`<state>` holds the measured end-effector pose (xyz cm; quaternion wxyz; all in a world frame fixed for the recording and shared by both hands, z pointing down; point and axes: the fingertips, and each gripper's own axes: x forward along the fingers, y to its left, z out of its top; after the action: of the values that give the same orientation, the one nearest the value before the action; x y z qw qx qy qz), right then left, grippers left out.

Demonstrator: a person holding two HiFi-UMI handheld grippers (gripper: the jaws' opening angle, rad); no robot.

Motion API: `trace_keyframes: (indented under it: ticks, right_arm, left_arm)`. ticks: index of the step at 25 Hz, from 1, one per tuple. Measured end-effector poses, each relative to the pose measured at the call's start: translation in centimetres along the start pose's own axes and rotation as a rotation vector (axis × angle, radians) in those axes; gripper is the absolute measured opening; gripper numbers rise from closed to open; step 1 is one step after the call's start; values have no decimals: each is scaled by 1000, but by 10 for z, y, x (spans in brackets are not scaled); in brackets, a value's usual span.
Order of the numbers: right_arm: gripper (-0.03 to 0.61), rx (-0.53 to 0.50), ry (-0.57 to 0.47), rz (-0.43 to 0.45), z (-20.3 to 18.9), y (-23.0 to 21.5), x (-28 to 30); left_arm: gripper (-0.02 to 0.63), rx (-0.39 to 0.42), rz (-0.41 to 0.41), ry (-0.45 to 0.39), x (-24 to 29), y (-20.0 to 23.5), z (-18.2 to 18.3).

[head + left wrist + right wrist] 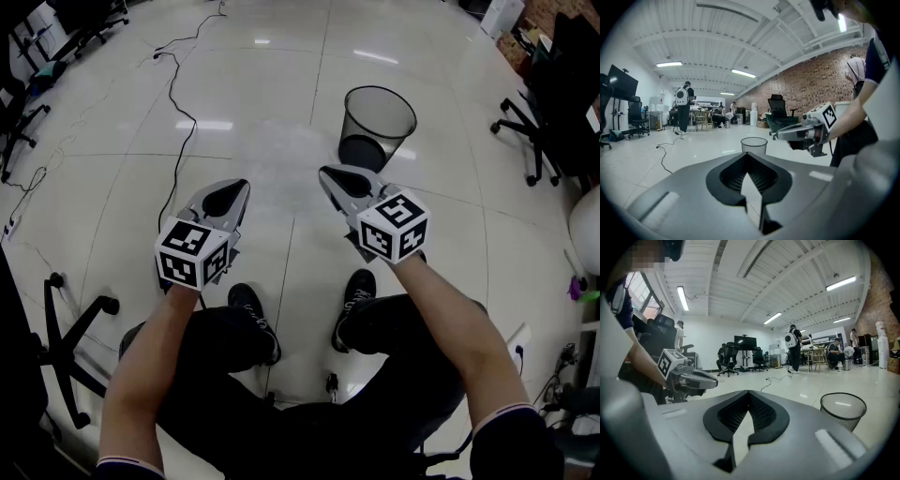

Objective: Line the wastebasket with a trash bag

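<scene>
black mesh wastebasket, white tiled floor

long black floor cable | black wheeled office chair: far right of cable | black star-shaped chair base: left of cable, nearer camera

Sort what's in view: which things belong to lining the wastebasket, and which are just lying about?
Job: wastebasket; left tongs and right tongs, both shut; hazy clear sheet, possibly the bag.
Lying about: floor cable; office chair.
</scene>
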<state>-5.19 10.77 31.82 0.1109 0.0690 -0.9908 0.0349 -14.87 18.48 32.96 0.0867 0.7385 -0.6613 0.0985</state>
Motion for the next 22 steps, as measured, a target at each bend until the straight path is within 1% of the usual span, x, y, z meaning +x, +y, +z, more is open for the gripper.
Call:
trace_keyframes:
  ticks: [2,5,9,15,18,22]
  right_arm:
    - [2,-3,3,-10,-1,-5,3]
    - [2,-9,2,-25,-3,-13,9]
    - [2,18,8,-71,-17,-32,19]
    - [2,67,46,-151,-57,-66,39]
    - [2,98,102,-188,-96,-70,32]
    - [2,109,136,-210,-126,-80,44]
  left_arm:
    - [11,7,11,22,0,7,-13]
    - [11,-15,43,41,3,18,-29]
    - [11,-36,74,72,10,28,-53]
    - [11,-55,124,144,22,59,-99]
    - [11,-87,130,187,28,58,-134]
    - [14,-95,140,221,37,70,-163]
